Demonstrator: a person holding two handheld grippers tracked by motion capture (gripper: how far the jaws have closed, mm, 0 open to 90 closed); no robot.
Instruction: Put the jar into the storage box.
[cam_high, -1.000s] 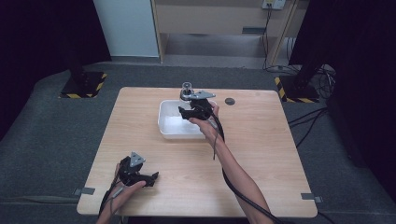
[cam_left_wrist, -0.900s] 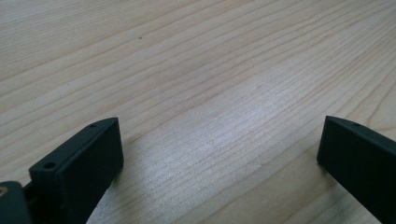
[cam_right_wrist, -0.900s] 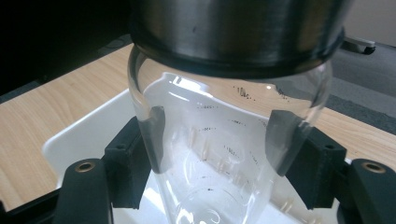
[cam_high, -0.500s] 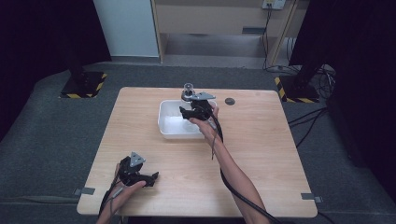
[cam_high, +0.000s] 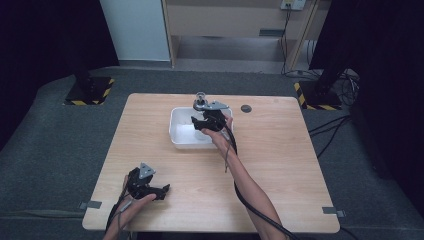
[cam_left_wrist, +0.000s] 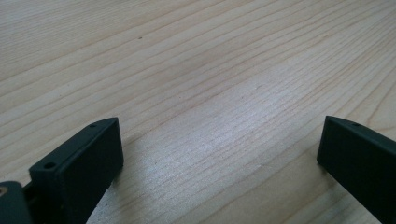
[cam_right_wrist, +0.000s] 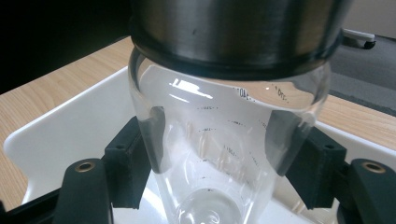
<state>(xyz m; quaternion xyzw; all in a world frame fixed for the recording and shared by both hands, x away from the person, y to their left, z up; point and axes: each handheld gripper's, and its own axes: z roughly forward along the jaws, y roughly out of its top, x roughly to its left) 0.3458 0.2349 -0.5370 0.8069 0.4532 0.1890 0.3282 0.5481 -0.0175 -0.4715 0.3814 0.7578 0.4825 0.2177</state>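
Risk: right gripper (cam_right_wrist: 212, 149), clamped on the smooth clear glass jar with steel cap (cam_right_wrist: 224, 140) above the white tray (cam_high: 176, 131) at frame centre, may let it slip; left gripper (cam_left_wrist: 219, 154) idles agape, lower left.

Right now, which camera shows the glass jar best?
The right gripper view: the jar is close up, clear glass with printed marks and a metal top, pinched between the right tool's jaws above the white tray. The high view shows it tiny. The left gripper view shows bare table.
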